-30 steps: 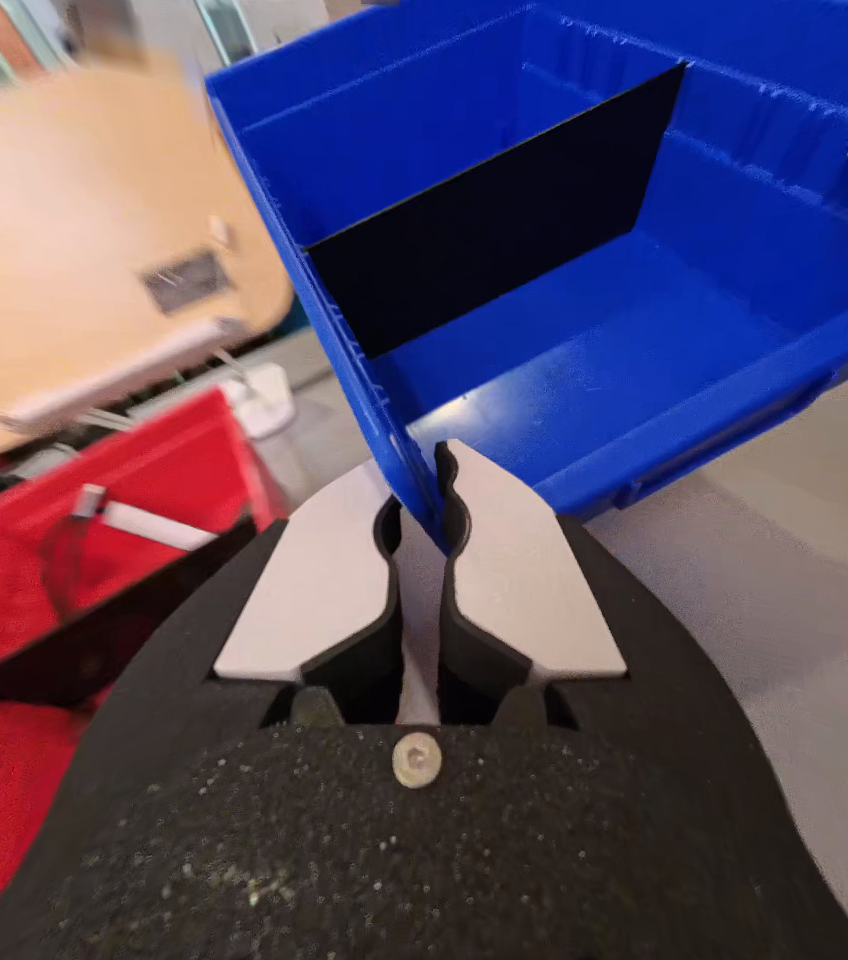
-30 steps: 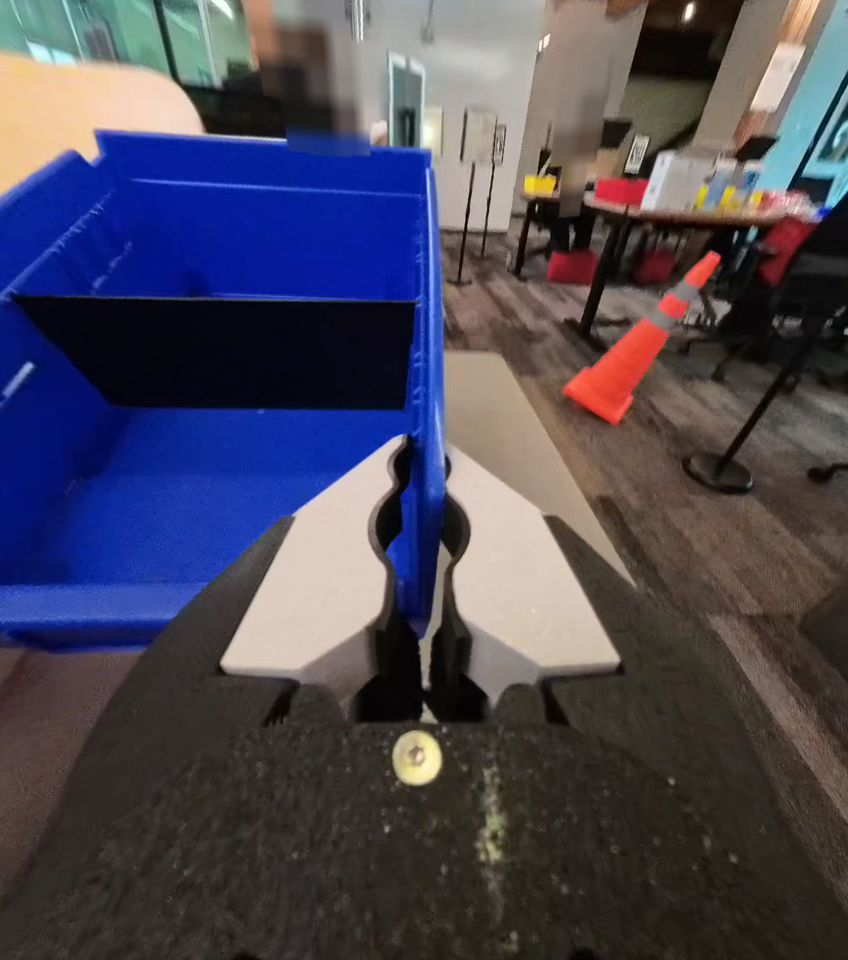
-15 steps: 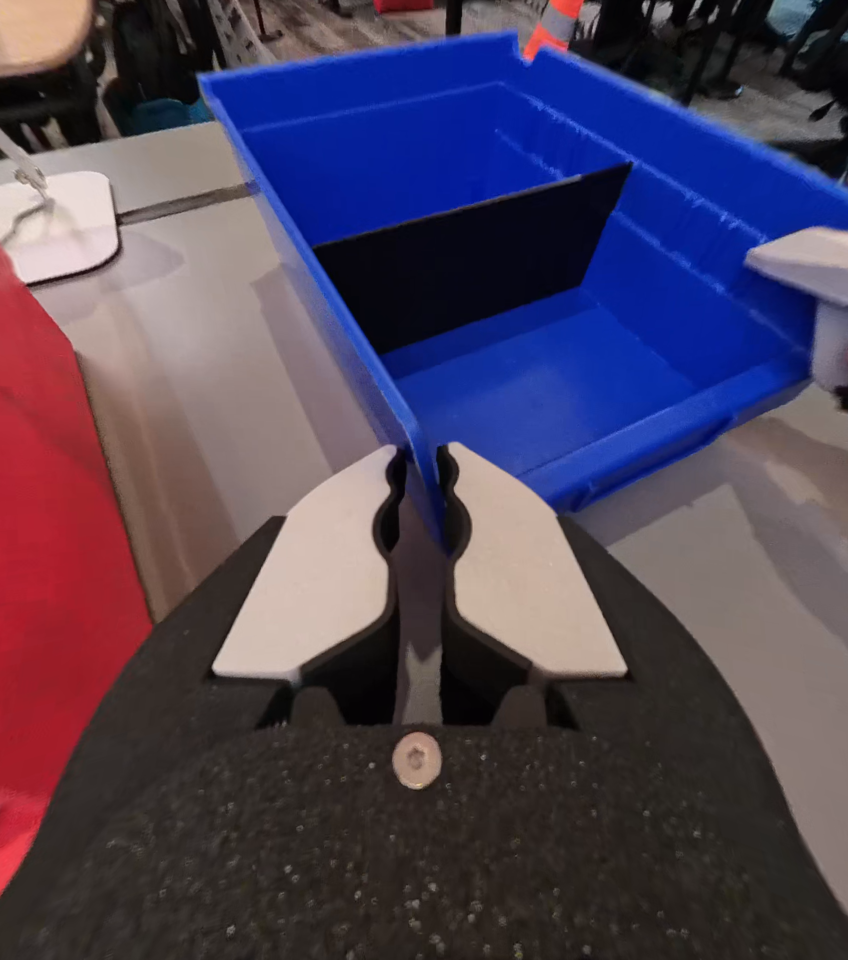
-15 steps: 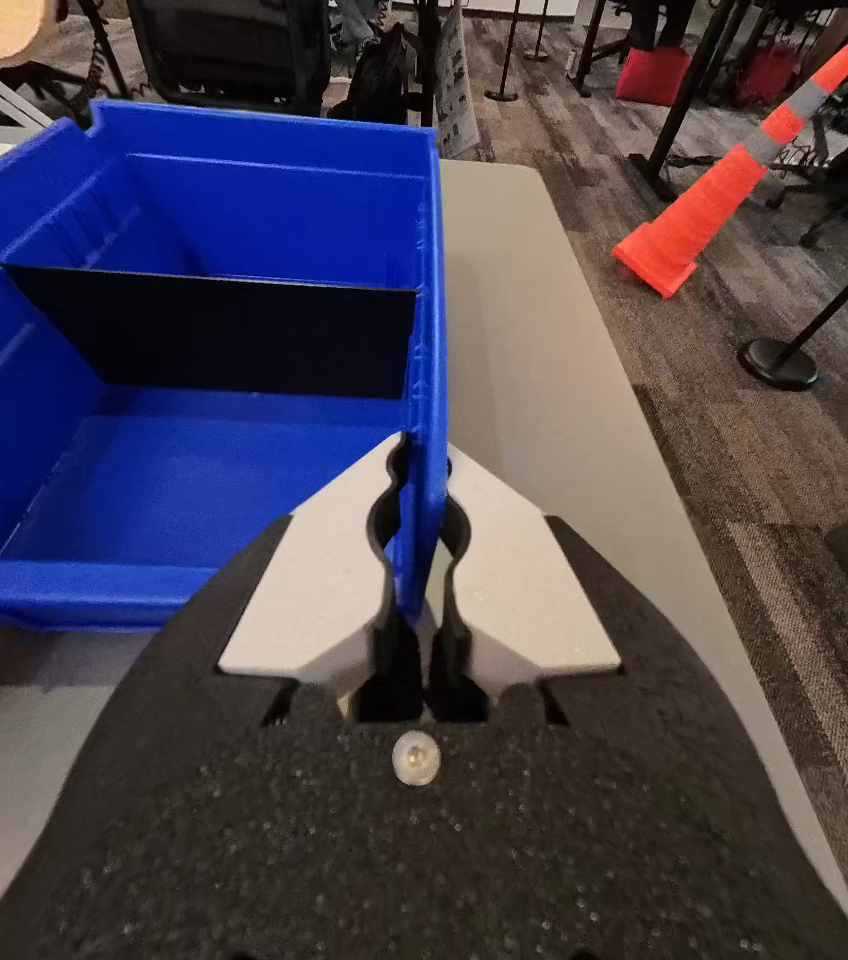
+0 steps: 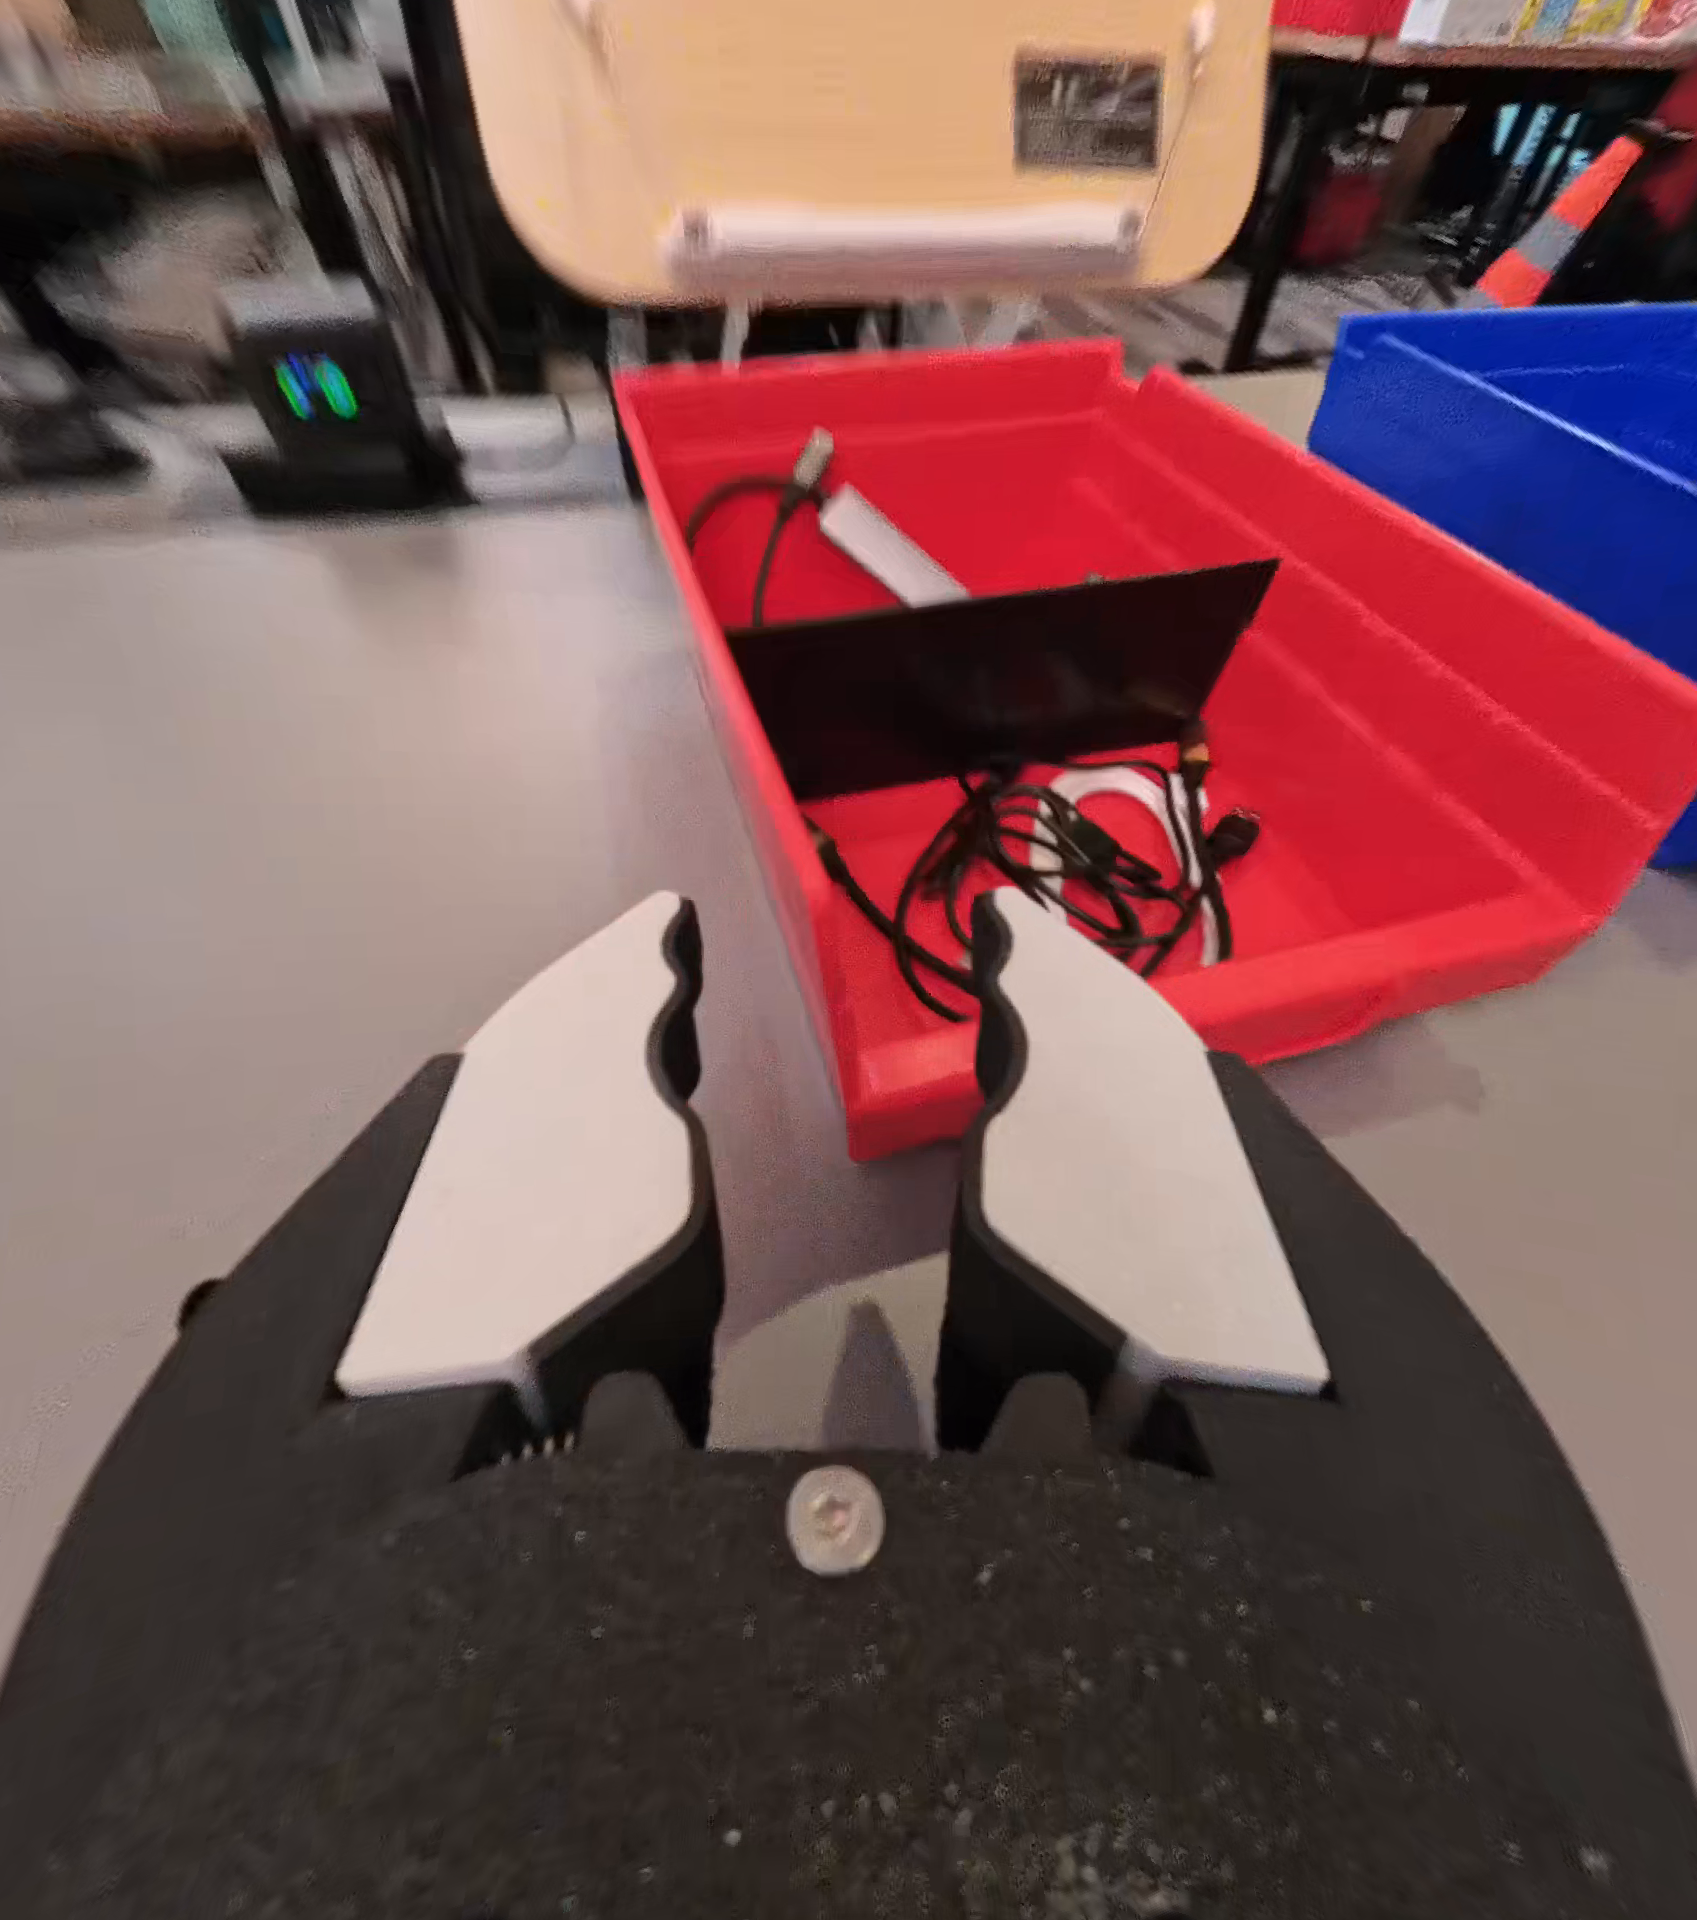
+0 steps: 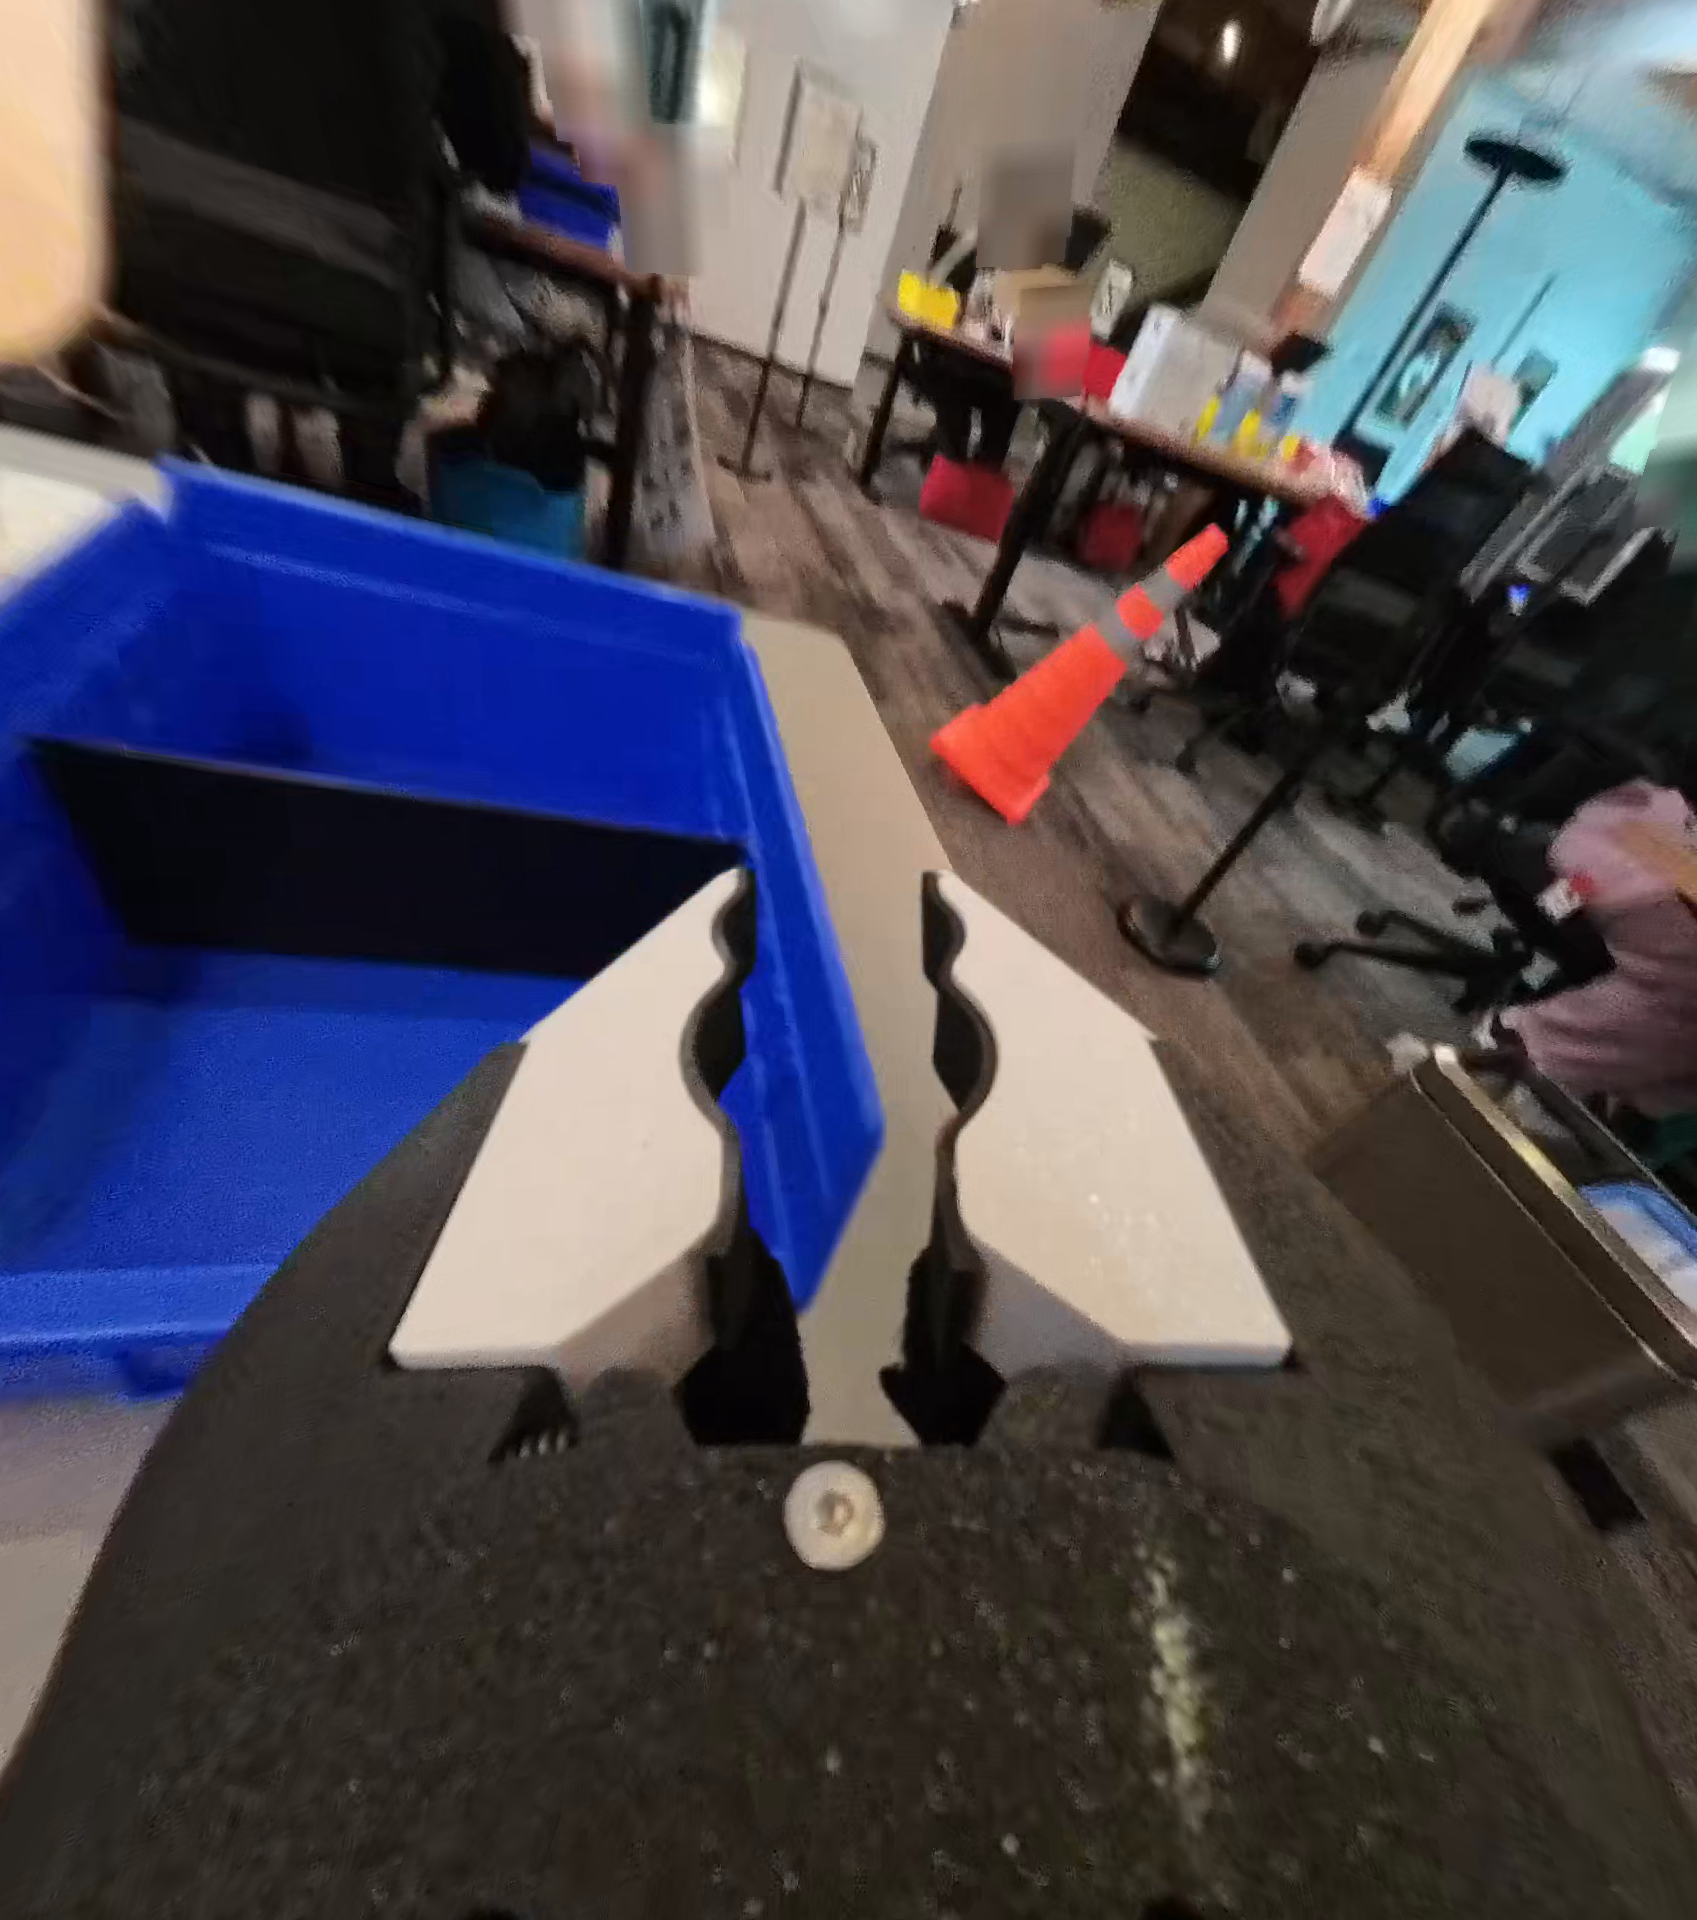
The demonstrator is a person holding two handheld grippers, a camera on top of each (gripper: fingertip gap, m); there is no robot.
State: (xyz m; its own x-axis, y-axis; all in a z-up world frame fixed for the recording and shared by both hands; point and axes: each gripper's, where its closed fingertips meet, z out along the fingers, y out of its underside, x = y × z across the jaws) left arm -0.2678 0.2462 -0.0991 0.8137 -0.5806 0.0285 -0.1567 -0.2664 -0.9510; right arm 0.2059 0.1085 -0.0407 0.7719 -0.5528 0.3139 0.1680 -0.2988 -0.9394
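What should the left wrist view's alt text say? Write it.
The open left gripper hovers empty over a grey table, at a red bin's near corner. Tangled black cables lie before its black divider.

Left gripper (image 5: 833, 914) let go of blue bin (image 6: 802, 1039), fingers spread, right gripper (image 6: 836, 894) likewise released.

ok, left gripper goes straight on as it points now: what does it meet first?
Probably the near left corner of the red bin: the open left gripper points at it, above the grey table. Depth is unclear; if high enough, it would reach the cables inside.
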